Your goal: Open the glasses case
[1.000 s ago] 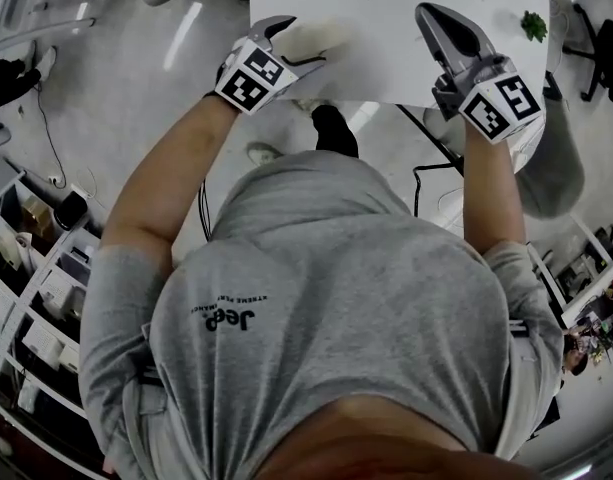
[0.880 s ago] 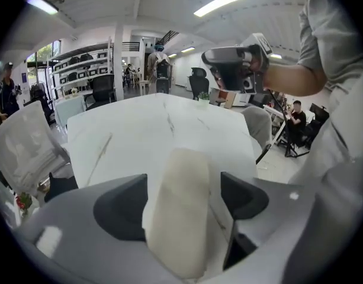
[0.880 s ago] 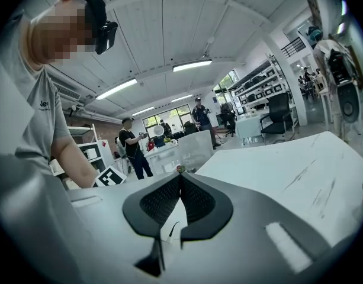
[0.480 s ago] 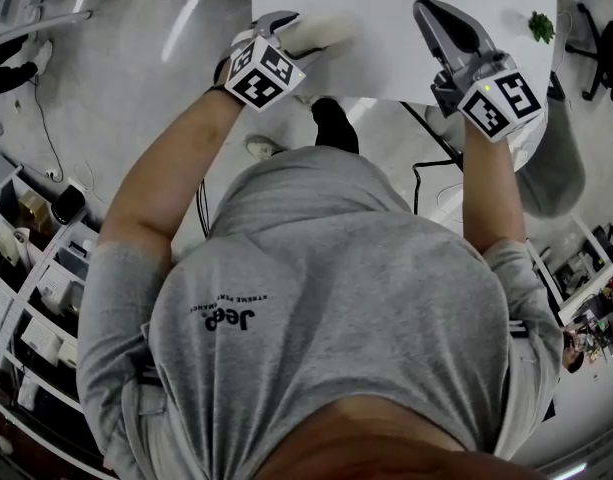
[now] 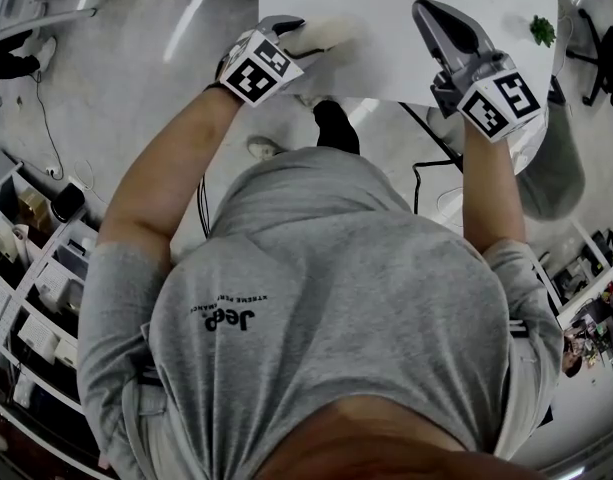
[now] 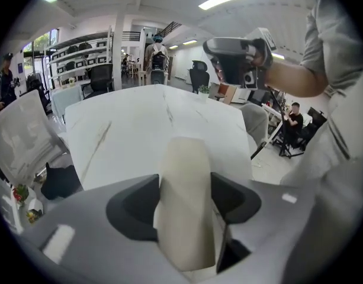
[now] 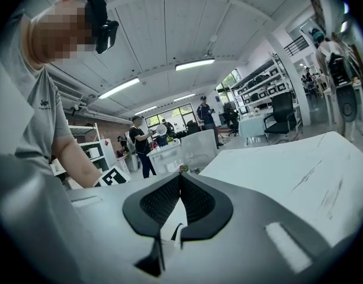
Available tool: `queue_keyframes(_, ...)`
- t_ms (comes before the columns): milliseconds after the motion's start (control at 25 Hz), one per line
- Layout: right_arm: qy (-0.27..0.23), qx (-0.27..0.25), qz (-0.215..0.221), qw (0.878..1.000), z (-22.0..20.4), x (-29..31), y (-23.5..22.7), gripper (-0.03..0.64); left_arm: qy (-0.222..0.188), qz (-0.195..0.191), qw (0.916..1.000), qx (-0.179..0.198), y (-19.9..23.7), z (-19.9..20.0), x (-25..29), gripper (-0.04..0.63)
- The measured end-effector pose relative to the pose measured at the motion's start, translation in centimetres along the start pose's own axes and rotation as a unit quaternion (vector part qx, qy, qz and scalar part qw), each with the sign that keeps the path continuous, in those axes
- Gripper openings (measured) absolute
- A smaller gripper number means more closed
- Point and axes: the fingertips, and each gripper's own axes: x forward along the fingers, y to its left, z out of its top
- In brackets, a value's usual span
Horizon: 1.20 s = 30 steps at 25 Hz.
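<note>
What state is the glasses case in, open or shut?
Shut, as far as shows: the glasses case lies flat on the white table as one smooth cream shell, no lid raised, no gap.

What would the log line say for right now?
left gripper: jaws have just been closing, pads on glasses case | glasses case: closed, on table | right gripper: shut, empty

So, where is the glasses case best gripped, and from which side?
Across its narrow width, on the two long sides, coming from the near end by the table edge: the glasses case lies flat, pointing away. The left gripper, just closing, already clamps it so.
</note>
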Motion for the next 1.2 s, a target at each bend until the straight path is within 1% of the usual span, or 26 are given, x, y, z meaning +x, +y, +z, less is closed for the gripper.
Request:
queue_keyframes(240, 0.001, 0.001, 0.003, 1.000, 0.0, 0.1, 0.2, 0.003, 0.000, -0.010, 0.9997, -0.021, 0.4, -0.5, -0.1, 0.321)
queue_keyframes(480, 0.003, 0.000, 0.008, 1.000, 0.0, 0.2, 0.2, 0.003, -0.011, -0.028, 0.9978, -0.059, 0.3, 0.1, -0.4, 0.321)
queue_keyframes(640, 0.009, 0.002, 0.013, 1.000, -0.3, 0.3, 0.2, 0.003, -0.021, -0.048, 0.9944, -0.092, 0.3, 0.6, -0.5, 0.319)
queue_keyframes(800, 0.013, 0.005, 0.017, 1.000, -1.0, 0.8, 0.7, 0.005, -0.025, -0.066, 0.9902, -0.120, 0.6, 0.2, -0.6, 0.319)
queue_keyframes(1040, 0.010, 0.007, 0.025, 1.000, -1.2, 1.2, 0.8, 0.005, -0.035, -0.066, 0.9894, -0.125, 1.3, 0.5, -1.0, 0.298)
queue_keyframes(1200, 0.012, 0.006, 0.027, 1.000, -1.1, 1.9, 1.2, 0.005, -0.041, -0.061, 0.9895, -0.124, 2.1, 0.5, -1.8, 0.296)
